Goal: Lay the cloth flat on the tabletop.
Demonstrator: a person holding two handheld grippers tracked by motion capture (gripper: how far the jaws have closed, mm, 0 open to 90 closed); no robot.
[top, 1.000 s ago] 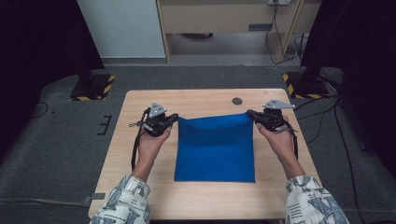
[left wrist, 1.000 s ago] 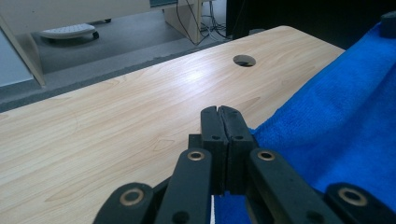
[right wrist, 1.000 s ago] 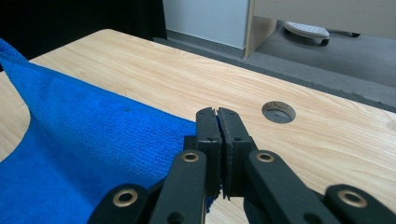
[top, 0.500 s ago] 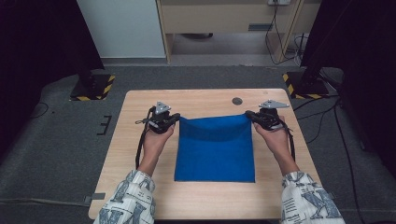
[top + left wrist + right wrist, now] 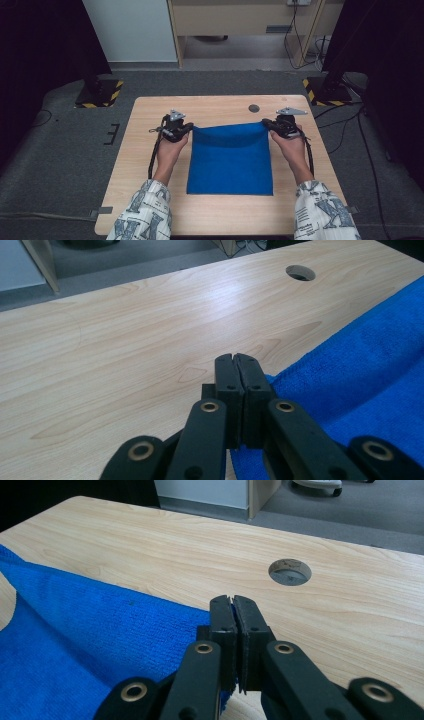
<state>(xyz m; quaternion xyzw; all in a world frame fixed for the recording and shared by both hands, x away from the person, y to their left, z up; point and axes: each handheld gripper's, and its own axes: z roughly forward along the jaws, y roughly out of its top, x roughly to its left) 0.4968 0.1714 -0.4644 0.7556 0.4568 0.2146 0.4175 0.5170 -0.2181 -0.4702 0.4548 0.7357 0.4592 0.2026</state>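
Item: blue cloth [image 5: 230, 162], spread on the table [image 5: 150, 150], far edge slung between your two hands. Your left gripper [image 5: 186, 128] was clamped on its far-left corner, your right gripper [image 5: 267, 124] on the far-right corner, jaws fully closed. The cloth ran back toward you from both grips, each hand equally near.

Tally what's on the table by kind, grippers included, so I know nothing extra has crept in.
Blue cloth: 1, flat on the table
Grippers: 2, left gripper and right gripper, each pinching a far corner
Total: 3
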